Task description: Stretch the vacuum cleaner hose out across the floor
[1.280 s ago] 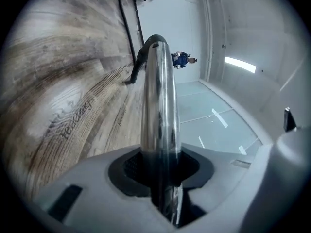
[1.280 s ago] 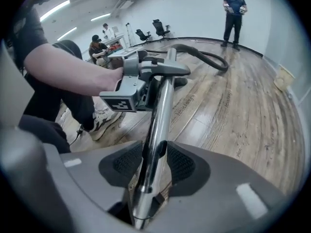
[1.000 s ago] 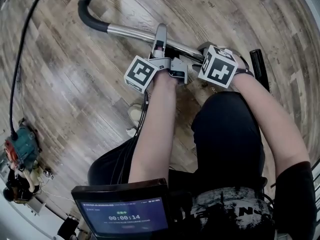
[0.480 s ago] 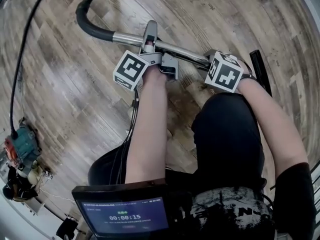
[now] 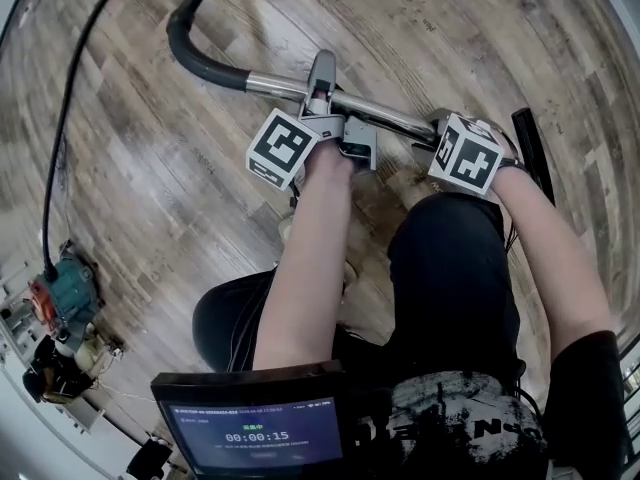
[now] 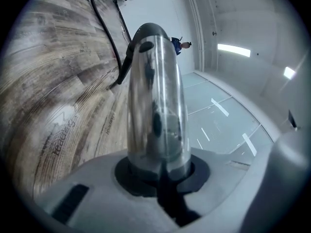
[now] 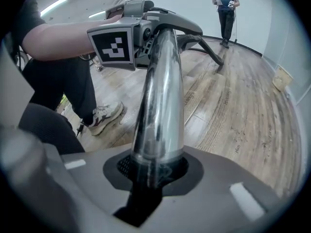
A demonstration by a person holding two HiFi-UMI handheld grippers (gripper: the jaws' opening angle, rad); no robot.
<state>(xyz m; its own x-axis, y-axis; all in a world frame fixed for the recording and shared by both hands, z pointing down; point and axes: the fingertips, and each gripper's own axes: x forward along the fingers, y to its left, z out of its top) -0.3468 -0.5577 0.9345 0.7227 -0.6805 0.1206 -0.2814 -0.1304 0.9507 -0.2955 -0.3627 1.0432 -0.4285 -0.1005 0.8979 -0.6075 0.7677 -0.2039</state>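
Both forearms reach forward, the left forearm (image 5: 300, 258) beside the right forearm (image 5: 555, 258). The left gripper (image 5: 322, 96) has just been closing its fingers (image 5: 321, 68) onto the metal tube (image 5: 390, 113). The right gripper (image 5: 440, 128) has likewise just closed on that tube.

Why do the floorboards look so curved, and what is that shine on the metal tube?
Head view: the wide-angle lens bends the straight floorboards into arcs, and the corners go dark. Left gripper view: the metal tube acts like a mirror, showing its surroundings as dark blotches; the nearest foreground is soft. Right gripper view: a bright highlight runs along the tube, and the picture's rim is black.
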